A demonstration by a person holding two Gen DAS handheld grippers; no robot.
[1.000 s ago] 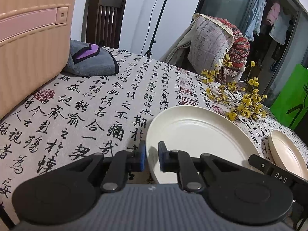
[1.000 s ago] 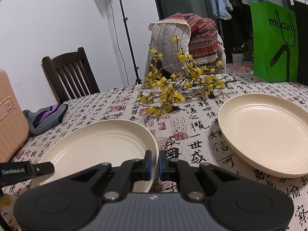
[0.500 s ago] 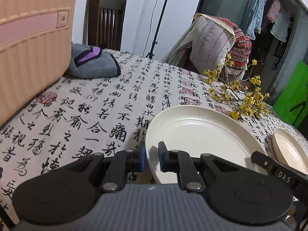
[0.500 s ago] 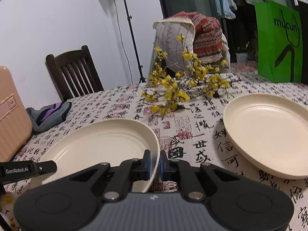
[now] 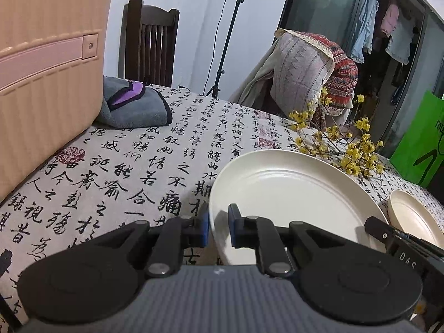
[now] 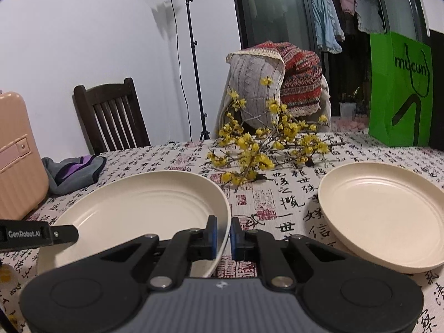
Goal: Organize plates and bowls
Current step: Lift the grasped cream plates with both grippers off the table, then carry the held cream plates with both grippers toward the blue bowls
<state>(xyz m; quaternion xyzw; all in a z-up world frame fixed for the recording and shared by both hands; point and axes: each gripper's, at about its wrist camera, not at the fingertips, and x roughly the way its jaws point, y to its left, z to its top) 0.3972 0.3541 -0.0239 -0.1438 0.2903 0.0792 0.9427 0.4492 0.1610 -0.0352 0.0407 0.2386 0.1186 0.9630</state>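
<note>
Little has shifted since a second ago: left gripper [image 5: 217, 228] and right gripper [image 6: 223, 233] remain clamped on opposite rims of the large cream round plate [image 6: 144, 205], tilted above the calligraphy-print tablecloth [image 5: 125, 166], likely bound for the second cream plate [image 6: 383, 216].

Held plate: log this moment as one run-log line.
left gripper: shut on plate rim | right gripper: shut on opposite rim | second plate: on table, right, untouched | stacking: not done
</note>
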